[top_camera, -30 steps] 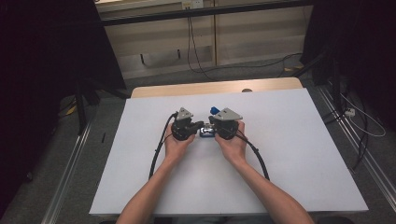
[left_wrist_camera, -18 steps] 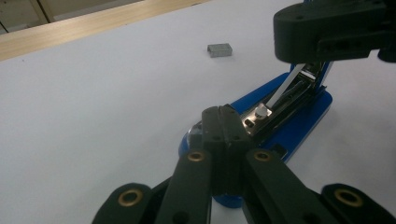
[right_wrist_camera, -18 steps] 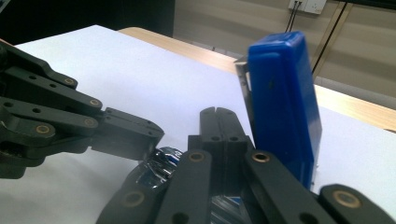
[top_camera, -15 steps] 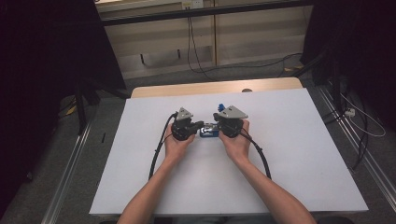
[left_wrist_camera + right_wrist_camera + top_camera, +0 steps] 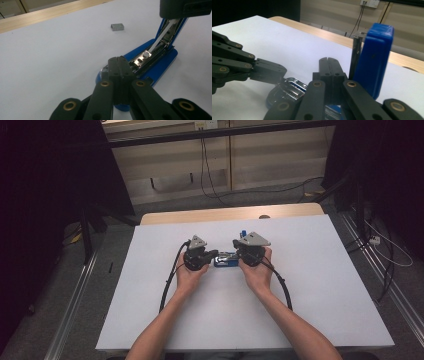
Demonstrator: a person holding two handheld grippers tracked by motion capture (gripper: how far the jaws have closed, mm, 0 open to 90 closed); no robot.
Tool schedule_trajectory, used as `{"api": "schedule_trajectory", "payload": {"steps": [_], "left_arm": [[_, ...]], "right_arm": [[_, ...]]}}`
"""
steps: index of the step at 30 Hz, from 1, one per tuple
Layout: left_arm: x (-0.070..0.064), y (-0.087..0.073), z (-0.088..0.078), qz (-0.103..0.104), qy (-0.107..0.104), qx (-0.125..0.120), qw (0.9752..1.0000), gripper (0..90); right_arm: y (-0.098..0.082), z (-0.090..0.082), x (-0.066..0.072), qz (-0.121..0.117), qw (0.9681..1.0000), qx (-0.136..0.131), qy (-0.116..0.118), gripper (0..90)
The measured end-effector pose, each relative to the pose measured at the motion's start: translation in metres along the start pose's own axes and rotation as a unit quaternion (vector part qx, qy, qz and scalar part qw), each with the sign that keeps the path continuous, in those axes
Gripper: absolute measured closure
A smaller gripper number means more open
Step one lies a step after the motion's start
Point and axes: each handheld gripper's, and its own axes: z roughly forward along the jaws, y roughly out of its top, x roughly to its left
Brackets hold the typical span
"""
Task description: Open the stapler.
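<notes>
Now stapler [image 5: 226, 259] lid upright, formerly lower.

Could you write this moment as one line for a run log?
left gripper: shut, on stapler base | right gripper: shut, beside raised lid | staple block: loose on table

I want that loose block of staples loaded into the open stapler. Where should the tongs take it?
Probably across its two long flat sides, coming straight down from above: the staple block lies flat on the white table, apart from the blue stapler, with free space all round. Its low profile calls for a fingertip pinch.
</notes>
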Motion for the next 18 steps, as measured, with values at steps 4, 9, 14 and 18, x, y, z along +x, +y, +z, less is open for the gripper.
{"api": "schedule_trajectory", "payload": {"steps": [4, 9, 14, 18], "left_arm": [[0.000, 0.000, 0.000, 0.004, 0.001, 0.000, 1.0000, 90.0], [-0.001, 0.000, 0.000, 0.006, 0.001, 0.000, 1.0000, 90.0], [0.000, 0.000, 0.000, 0.007, 0.000, 0.000, 1.0000, 90.0], [0.000, 0.000, 0.000, 0.007, 0.001, -0.001, 1.0000, 90.0]], "right_arm": [[-0.001, -0.004, -0.004, 0.010, 0.9999, -0.010, 0.001, 90.0], [-0.001, -0.005, -0.003, 0.007, 0.9999, -0.010, -0.002, 90.0], [-0.002, -0.007, -0.008, 0.006, 0.9999, -0.010, -0.009, 90.0], [-0.001, -0.010, -0.012, 0.010, 0.9998, -0.011, -0.010, 90.0]]}}
